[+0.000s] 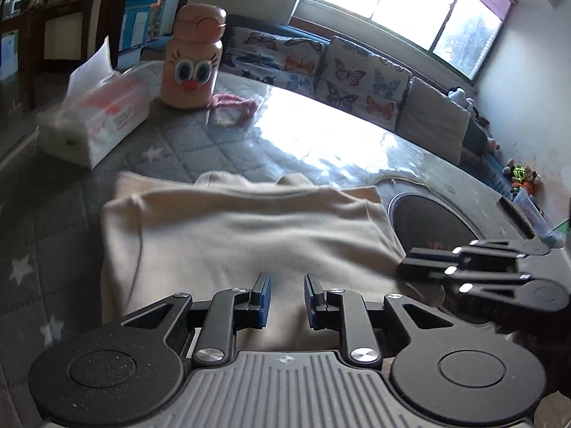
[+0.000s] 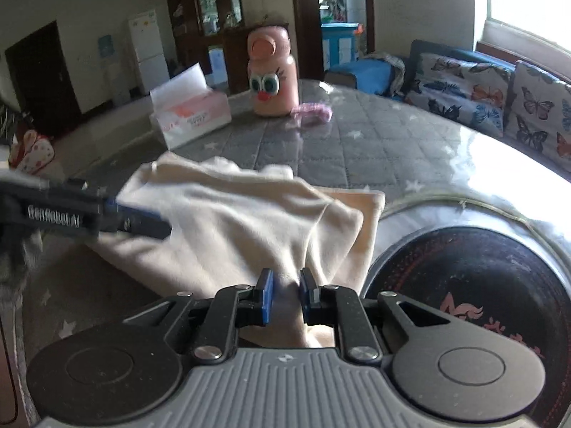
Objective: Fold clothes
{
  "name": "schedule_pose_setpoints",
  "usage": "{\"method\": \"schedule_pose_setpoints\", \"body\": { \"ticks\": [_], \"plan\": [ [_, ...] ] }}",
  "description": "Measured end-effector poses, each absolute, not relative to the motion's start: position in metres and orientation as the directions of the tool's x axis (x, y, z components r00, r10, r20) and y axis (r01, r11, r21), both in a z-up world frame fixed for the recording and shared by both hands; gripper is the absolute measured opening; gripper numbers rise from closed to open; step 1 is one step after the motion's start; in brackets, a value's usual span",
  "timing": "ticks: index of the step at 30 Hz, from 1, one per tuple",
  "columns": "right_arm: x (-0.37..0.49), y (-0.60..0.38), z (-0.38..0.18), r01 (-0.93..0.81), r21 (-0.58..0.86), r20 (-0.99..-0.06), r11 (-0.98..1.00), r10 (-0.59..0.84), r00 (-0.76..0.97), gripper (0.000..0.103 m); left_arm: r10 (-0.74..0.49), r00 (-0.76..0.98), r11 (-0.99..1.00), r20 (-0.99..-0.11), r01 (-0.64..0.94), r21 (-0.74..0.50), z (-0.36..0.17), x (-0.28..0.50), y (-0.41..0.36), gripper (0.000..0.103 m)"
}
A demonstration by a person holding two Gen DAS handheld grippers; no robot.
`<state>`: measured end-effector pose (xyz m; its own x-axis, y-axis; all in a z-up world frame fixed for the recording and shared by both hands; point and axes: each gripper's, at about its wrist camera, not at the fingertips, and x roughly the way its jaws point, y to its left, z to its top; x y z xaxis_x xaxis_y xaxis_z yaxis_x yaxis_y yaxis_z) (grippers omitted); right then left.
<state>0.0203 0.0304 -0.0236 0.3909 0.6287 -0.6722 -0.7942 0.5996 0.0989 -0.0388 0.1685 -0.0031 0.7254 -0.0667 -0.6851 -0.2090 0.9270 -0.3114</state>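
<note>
Grey quilted table (image 1: 200, 142) bears a rumpled cream garment (image 1: 249, 235), pinched by right claw (image 2: 286, 290); left claw (image 1: 287, 297) slightly spread.

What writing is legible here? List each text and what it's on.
"GenRobot.AI", roughly and blurred: white letters on the side of the left tool.
Red print on the tissue pack: too blurred to read.
Pink marks on the black disc: unreadable.
No other text.

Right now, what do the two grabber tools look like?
Both tools match: the left tool and right tool have black jointed metal arms with shiny silver bolts, blue pads on the fingers, round black discs and a ribbed grey base. White lettering runs along the left tool's side.
</note>
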Motion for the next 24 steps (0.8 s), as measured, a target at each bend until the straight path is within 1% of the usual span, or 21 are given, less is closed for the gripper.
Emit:
{"method": "schedule_pose_setpoints", "body": {
  "ticks": [2, 5, 8, 9, 10, 11, 13, 14, 16, 17, 18, 21, 22, 23, 24],
  "plan": [
    [0.015, 0.029, -0.018, -0.801, 0.095, -0.652, 0.591, 0.645, 0.398, 0.014, -0.063, 0.723, 0.927, -0.688, -0.214, -0.310, -0.005, -0.042, 0.167, 0.023],
    [0.011, 0.035, -0.023, -0.812, 0.103, -0.661, 0.574, 0.650, 0.375, 0.014, -0.059, 0.719, 0.927, -0.692, -0.217, -0.304, -0.006, -0.044, 0.164, 0.029],
    [0.008, 0.038, -0.031, -0.811, 0.090, -0.674, 0.578, 0.635, 0.377, 0.016, -0.051, 0.720, 0.930, -0.692, -0.218, -0.295, -0.004, -0.047, 0.159, 0.042],
    [0.007, 0.038, -0.030, -0.810, 0.091, -0.670, 0.580, 0.637, 0.381, 0.017, -0.047, 0.721, 0.932, -0.692, -0.218, -0.290, -0.002, -0.048, 0.157, 0.048],
    [0.005, 0.036, -0.028, -0.808, 0.094, -0.664, 0.582, 0.641, 0.385, 0.019, -0.043, 0.721, 0.934, -0.692, -0.218, -0.285, -0.001, -0.050, 0.155, 0.051],
    [0.002, 0.034, -0.025, -0.809, 0.095, -0.657, 0.580, 0.647, 0.387, 0.024, -0.038, 0.721, 0.936, -0.692, -0.217, -0.277, 0.000, -0.051, 0.153, 0.052],
    [-0.004, 0.030, -0.020, -0.815, 0.092, -0.645, 0.572, 0.658, 0.389, 0.030, -0.028, 0.722, 0.941, -0.691, -0.216, -0.263, 0.002, -0.053, 0.148, 0.059],
    [-0.006, 0.028, -0.018, -0.815, 0.090, -0.642, 0.572, 0.659, 0.392, 0.035, -0.023, 0.722, 0.942, -0.691, -0.216, -0.257, 0.003, -0.054, 0.146, 0.061],
    [-0.010, 0.025, -0.018, -0.812, 0.088, -0.644, 0.578, 0.654, 0.396, 0.040, -0.015, 0.721, 0.942, -0.692, -0.221, -0.251, 0.003, -0.057, 0.142, 0.070],
    [-0.011, 0.022, -0.018, -0.808, 0.088, -0.645, 0.583, 0.651, 0.399, 0.045, -0.012, 0.721, 0.942, -0.693, -0.223, -0.249, 0.003, -0.058, 0.140, 0.073],
    [-0.013, 0.020, -0.018, -0.803, 0.089, -0.646, 0.589, 0.648, 0.404, 0.050, -0.010, 0.720, 0.942, -0.694, -0.225, -0.248, 0.002, -0.059, 0.139, 0.077],
    [-0.017, 0.011, -0.019, -0.790, 0.091, -0.647, 0.607, 0.639, 0.416, 0.059, 0.003, 0.717, 0.942, -0.698, -0.236, -0.238, 0.002, -0.063, 0.134, 0.090],
    [-0.019, 0.007, -0.019, -0.786, 0.092, -0.647, 0.612, 0.636, 0.420, 0.062, 0.010, 0.715, 0.943, -0.699, -0.239, -0.231, 0.002, -0.064, 0.133, 0.093],
    [-0.020, 0.004, -0.020, -0.782, 0.092, -0.649, 0.617, 0.633, 0.422, 0.067, 0.016, 0.713, 0.945, -0.701, -0.241, -0.223, 0.002, -0.065, 0.131, 0.094],
    [-0.021, 0.001, -0.021, -0.778, 0.092, -0.652, 0.622, 0.628, 0.425, 0.070, 0.021, 0.712, 0.946, -0.702, -0.241, -0.216, 0.003, -0.066, 0.129, 0.098]
  ]
}}
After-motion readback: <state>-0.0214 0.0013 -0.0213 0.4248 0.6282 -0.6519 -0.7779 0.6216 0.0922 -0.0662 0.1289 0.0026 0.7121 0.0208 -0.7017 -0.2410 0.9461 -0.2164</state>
